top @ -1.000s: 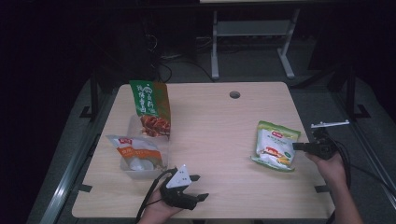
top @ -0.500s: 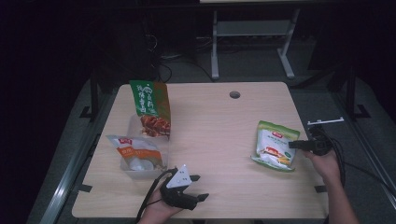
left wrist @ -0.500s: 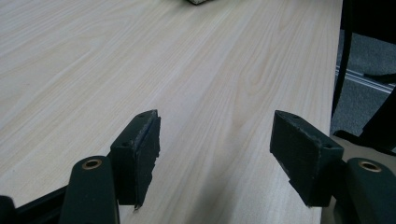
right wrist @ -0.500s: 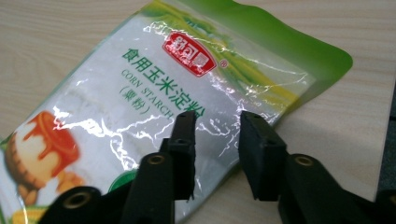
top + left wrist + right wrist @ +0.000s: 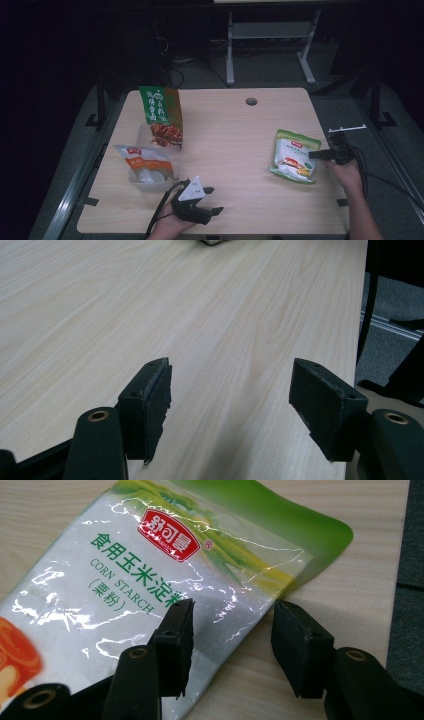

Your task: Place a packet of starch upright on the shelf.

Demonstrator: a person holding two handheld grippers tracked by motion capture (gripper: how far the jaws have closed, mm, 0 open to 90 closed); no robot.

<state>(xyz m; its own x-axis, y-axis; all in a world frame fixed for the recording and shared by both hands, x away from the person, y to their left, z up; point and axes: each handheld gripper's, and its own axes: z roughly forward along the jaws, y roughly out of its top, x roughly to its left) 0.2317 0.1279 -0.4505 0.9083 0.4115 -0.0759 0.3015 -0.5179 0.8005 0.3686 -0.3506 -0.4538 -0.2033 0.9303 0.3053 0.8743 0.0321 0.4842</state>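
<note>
On the right side of the desk [image 5: 235, 130] lies a green and white bag [image 5: 295, 156] (it says corn starch on it). The right gripper [image 5: 230, 640] is at the bag's edge, its jaws spread apart, one over the bag and one over the wood. Near the front edge, the left gripper [image 5: 210, 200] sits low over bare wood with its jaws wide apart and nothing between them. On the left side stands a tall green pouch [image 5: 161, 115], and just in front of it lies a clear pack [image 5: 146, 162].
</note>
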